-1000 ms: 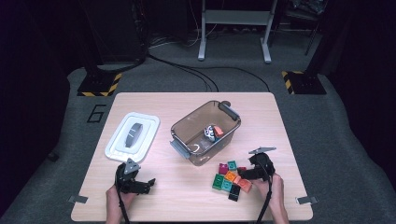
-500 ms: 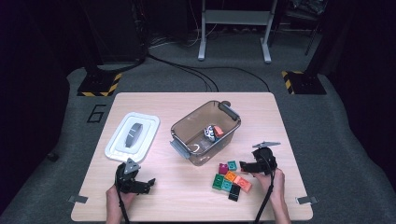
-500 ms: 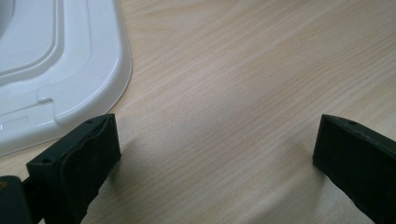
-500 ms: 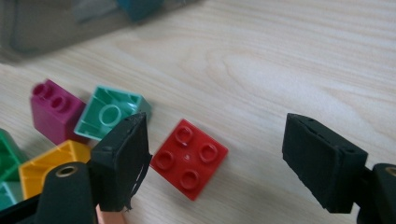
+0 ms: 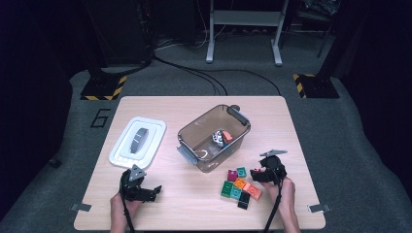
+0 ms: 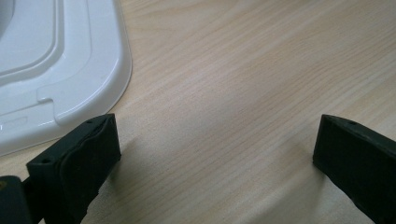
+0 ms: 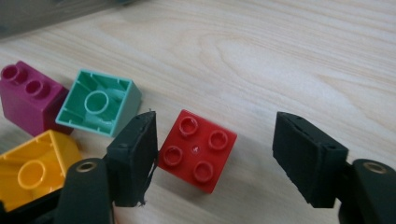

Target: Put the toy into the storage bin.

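1. The right tongs [image 5: 256,174] sit low over the bench [image 5: 194,104] at about 4 o'clock from the clear brown bin [image 5: 214,137]; in the right gripper view the tongs [image 7: 215,158] straddle a red four-stud brick [image 7: 198,150]; the jaws have just been closing, with the left jaw at or almost at the brick's side and the right jaw well apart from it, so nothing is gripped yet.
2. The red brick lies flat, studs up, at the 3 o'clock edge of the brick cluster [image 5: 239,187]; at its 10 o'clock a mint-green brick [image 7: 99,102] lies with its hollow underside showing; a magenta brick [image 7: 29,97] is just beside that at 9 o'clock; a yellow brick [image 7: 35,169] lies at 8 o'clock.
3. The left tongs [image 5: 149,193] rest at the bench's 7 o'clock corner, jaws wide apart and holding nothing; in the left gripper view the tongs [image 6: 215,154] frame bare wood.
4. The white lid [image 5: 138,141] lies flat at 12 o'clock from the left tongs, near but apart.
5. The bin holds a few small pieces [image 5: 221,138] near its 3 o'clock wall; too small to name exactly.
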A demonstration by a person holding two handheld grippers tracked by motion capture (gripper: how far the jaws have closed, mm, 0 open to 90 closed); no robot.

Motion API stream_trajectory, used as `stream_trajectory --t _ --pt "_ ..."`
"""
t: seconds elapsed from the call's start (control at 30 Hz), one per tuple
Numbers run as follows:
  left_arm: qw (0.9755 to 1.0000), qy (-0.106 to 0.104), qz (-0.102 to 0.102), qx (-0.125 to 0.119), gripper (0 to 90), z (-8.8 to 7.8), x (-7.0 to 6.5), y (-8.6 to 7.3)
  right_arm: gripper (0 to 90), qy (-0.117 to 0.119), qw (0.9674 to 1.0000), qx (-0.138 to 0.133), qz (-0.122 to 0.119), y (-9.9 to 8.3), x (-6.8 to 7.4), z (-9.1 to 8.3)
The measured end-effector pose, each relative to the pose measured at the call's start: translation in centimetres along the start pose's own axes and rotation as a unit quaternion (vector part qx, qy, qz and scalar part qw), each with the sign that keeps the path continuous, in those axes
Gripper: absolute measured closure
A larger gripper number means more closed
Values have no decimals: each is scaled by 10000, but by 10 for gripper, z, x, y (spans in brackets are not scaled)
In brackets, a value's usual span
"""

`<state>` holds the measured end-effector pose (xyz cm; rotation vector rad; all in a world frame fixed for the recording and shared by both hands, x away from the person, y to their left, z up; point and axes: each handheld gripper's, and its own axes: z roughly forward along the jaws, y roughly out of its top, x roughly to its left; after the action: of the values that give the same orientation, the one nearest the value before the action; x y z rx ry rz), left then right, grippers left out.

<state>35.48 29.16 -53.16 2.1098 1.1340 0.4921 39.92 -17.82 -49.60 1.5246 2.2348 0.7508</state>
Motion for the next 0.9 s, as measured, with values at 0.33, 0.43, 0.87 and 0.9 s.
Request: stream_trajectory --t 0.33,0.43,0.87,0.9 --pt "10000 5 17 3 6 0 0 0 436 99 9999 -6 81 3 -5 -6" --pt "10000 7 21 4 6 0 0 0 484 165 9997 126 140 8 -1 -1" --pt "10000 7 21 3 6 0 0 0 578 166 9989 316 299 9 -4 6" --pt "10000 8 22 3 6 0 0 0 581 158 9990 312 275 10 -5 6"
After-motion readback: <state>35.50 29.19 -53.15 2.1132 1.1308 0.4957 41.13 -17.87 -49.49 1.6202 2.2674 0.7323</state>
